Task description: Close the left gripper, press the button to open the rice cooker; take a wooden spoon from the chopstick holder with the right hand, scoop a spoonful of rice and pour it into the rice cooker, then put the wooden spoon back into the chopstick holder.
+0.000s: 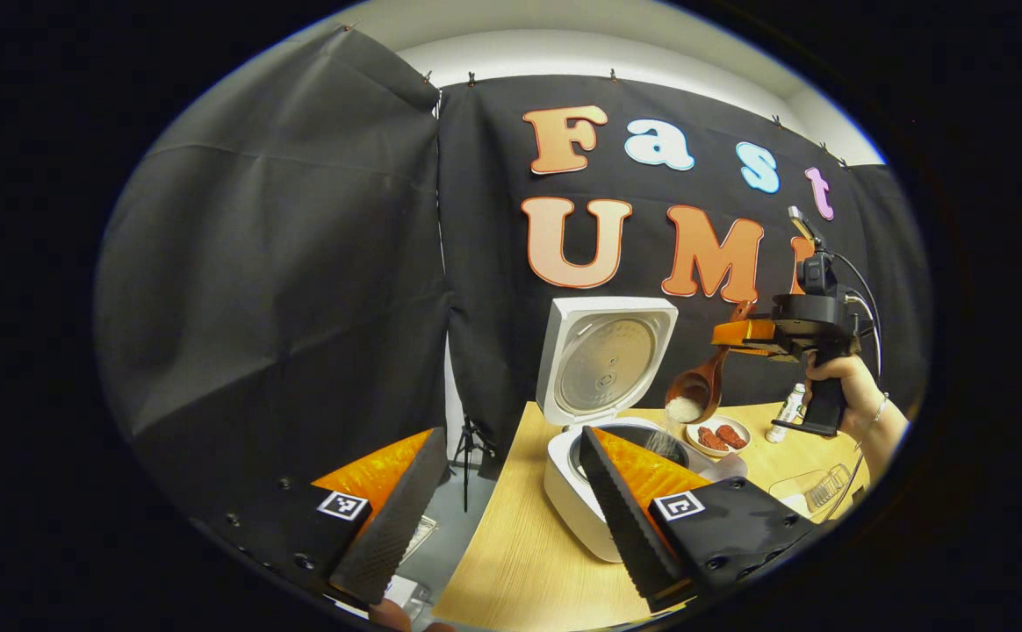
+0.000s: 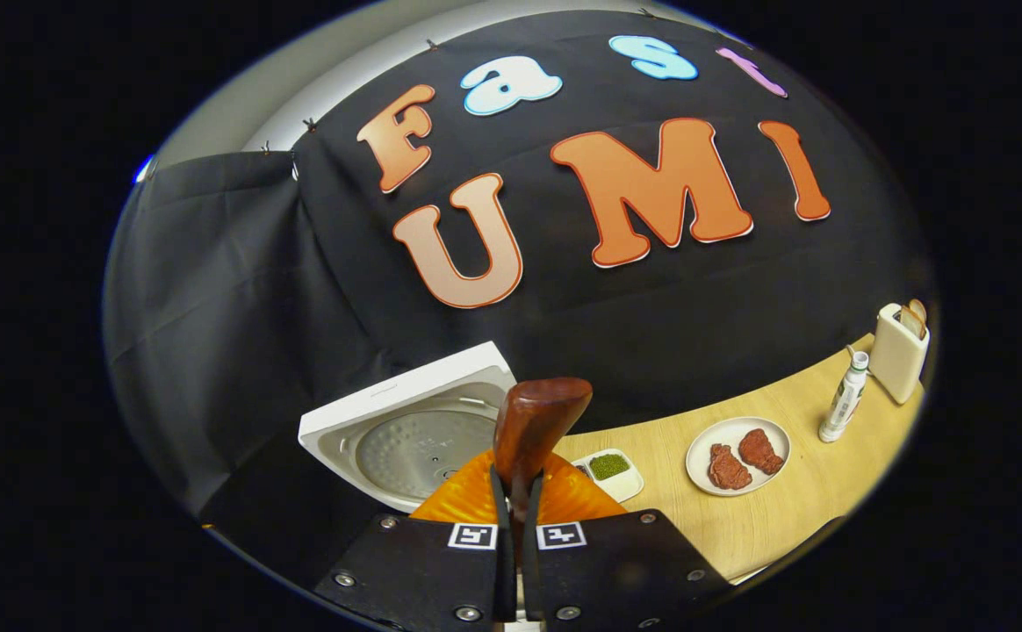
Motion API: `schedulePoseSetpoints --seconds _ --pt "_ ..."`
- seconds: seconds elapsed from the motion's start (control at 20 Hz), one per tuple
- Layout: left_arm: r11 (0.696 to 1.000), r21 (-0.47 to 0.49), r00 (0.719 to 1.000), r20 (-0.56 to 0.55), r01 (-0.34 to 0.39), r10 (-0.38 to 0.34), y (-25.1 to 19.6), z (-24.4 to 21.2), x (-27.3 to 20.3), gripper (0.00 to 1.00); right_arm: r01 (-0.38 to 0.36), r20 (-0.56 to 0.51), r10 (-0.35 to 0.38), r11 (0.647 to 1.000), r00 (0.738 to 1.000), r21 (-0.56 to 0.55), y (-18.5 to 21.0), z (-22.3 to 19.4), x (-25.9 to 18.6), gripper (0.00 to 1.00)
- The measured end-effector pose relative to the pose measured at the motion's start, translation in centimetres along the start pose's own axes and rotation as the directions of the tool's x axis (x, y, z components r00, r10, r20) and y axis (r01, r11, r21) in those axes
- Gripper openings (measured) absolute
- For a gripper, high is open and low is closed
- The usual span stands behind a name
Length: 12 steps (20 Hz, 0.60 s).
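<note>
The white rice cooker (image 1: 574, 513) stands on the wooden table with its lid (image 1: 603, 364) raised upright. Above its pot hangs the wooden spoon (image 1: 695, 391), bowl tilted down, with white rice (image 1: 685, 408) in it and grains falling toward the pot. My right gripper (image 1: 744, 333), held by a hand (image 1: 845, 382), is shut on the spoon's handle. In the right gripper view the handle (image 2: 533, 421) rises from between that gripper's (image 2: 517, 505) closed fingers, with the cooker lid (image 2: 414, 430) just behind. My left gripper (image 1: 511, 518) stands wide open in front of the cooker, holding nothing.
A plate with two red meat pieces (image 2: 737, 455), a small dish of green beans (image 2: 612, 470), a white bottle (image 2: 843, 399) and a white box-shaped holder (image 2: 899, 351) stand along the table's right. A clear container (image 1: 814, 487) lies near the front right. The table's left edge (image 1: 485, 518) drops to the floor.
</note>
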<state>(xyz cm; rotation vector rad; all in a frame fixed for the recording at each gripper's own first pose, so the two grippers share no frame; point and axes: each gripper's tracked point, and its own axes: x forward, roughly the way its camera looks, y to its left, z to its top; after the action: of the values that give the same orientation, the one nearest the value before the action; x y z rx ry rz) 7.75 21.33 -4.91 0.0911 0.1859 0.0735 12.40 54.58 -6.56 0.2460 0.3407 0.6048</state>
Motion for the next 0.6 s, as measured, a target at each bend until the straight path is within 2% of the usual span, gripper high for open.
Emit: schedulePoseSetpoints --seconds 0.6 --pt "1.000 -0.011 1.000 -0.003 -0.003 0.003 0.3 -0.4 0.7 1.00 -0.021 -0.003 0.021 0.982 1.000 -0.190 1.9 -0.1 0.5 0.02"
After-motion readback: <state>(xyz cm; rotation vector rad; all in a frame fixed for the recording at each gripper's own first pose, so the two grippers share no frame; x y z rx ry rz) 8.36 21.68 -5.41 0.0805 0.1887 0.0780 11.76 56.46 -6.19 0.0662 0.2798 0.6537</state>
